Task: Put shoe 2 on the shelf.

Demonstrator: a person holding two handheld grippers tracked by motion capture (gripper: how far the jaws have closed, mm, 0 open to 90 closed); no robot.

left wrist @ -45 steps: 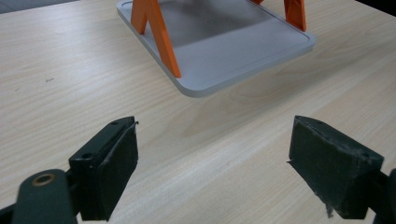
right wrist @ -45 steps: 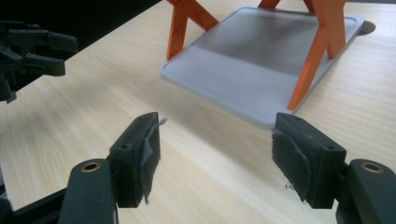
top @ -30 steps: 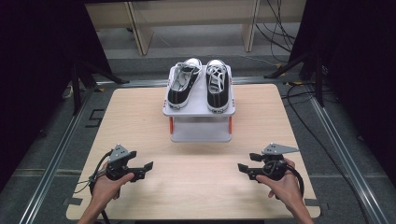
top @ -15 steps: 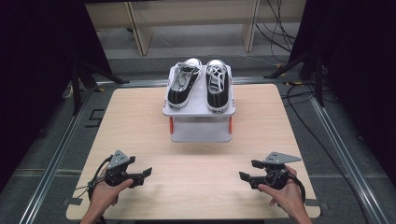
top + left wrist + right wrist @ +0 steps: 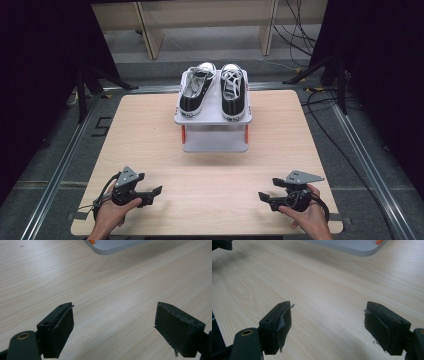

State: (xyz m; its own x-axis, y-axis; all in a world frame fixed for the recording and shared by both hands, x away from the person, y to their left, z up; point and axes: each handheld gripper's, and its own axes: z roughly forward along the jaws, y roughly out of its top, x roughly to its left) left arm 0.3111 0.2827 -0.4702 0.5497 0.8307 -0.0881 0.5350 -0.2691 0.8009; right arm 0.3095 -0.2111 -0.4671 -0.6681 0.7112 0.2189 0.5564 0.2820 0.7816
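Here, a pair of sneakers [image 5: 212,92] sits on a small rack [image 5: 214,145] at upper centre; the left gripper [image 5: 152,192] and right gripper [image 5: 264,197], wide apart, empty, rest low, apparently ready, the right's jaws having just opened.

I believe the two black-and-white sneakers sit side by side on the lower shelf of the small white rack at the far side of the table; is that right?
Not quite: the sneakers sit side by side on the top shelf of the white rack, not the lower one, which has nothing on it. The high view shows this; the rack does stand at the far side of the table.
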